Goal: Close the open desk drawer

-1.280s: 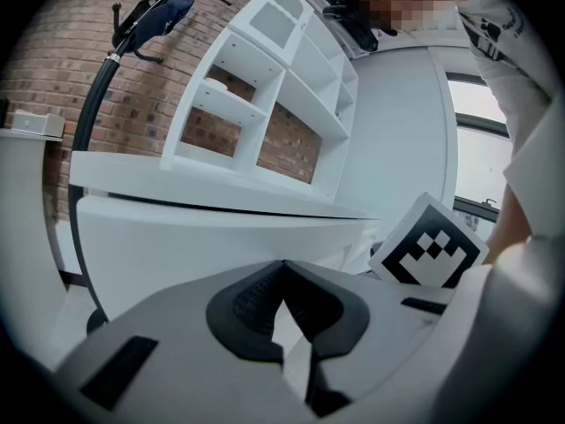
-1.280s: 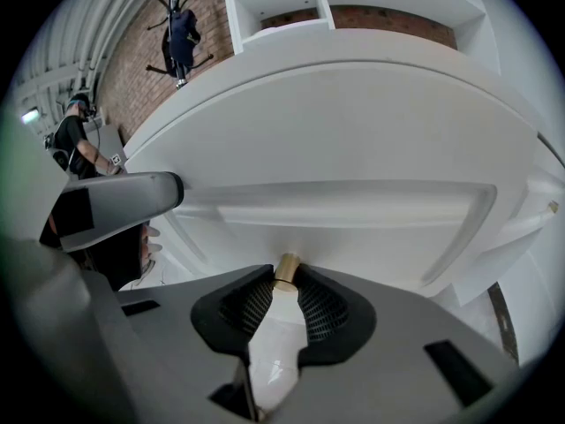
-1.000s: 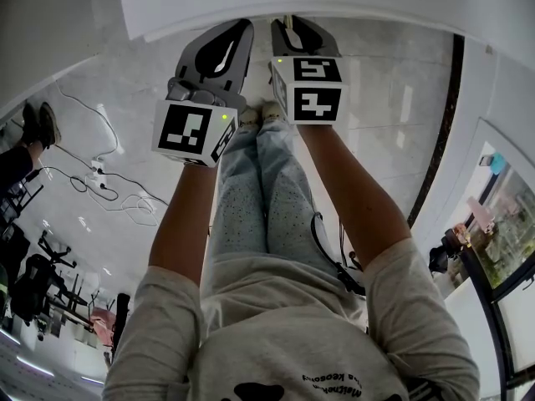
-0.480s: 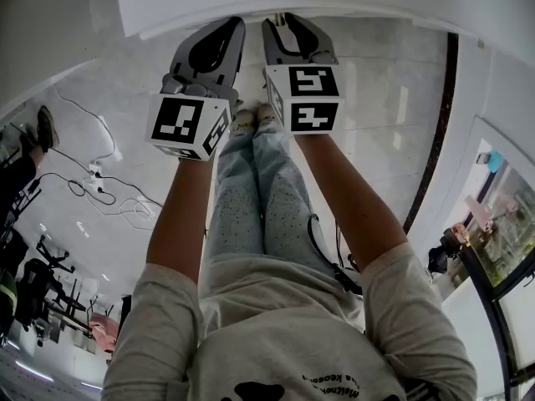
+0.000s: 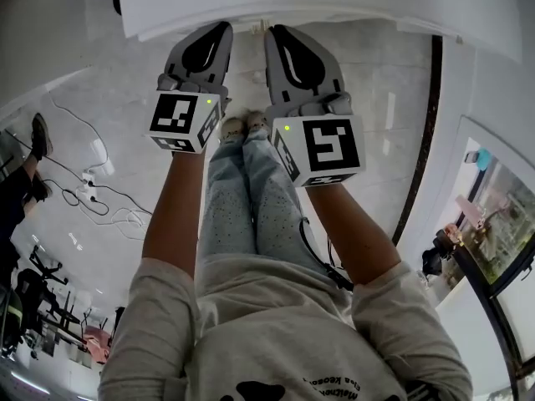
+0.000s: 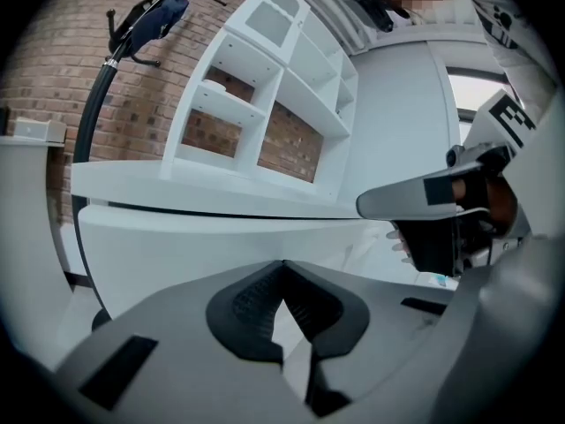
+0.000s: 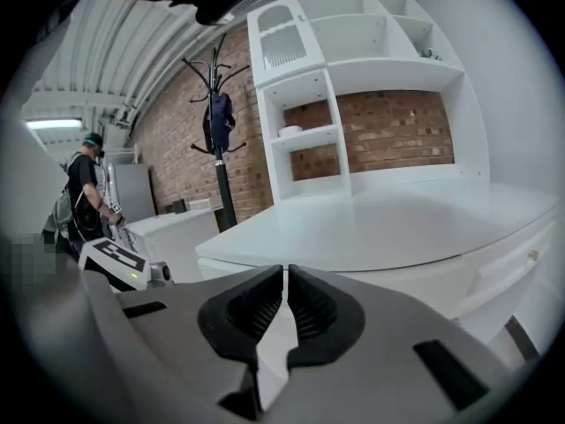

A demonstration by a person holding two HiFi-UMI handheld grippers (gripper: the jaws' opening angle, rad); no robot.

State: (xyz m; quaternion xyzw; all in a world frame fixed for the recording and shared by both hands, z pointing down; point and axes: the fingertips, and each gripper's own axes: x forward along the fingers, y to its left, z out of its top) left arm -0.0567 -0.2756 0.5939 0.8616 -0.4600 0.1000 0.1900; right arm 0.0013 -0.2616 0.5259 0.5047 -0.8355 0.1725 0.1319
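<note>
Seen from above, both grippers were held up side by side at the white edge of the desk. The left gripper and right gripper were near each other but apart, over the person's legs and the pale floor. That view gave only the backs of the jaws. Each gripper's own camera settled the rest. The left jaws were pressed together at their tips with nothing in them. The right jaws had just been closing and stood all but together (a hairline slit left), also empty.

Only the left gripper view showed the drawer, or what I took for it: a white front just beneath the desk top, straight ahead of the left jaws and apart from them. Whether it stood out from the desk I couldn't tell. The right gripper view looked across the top instead, to a shelf unit, a coat stand and a brick wall.
</note>
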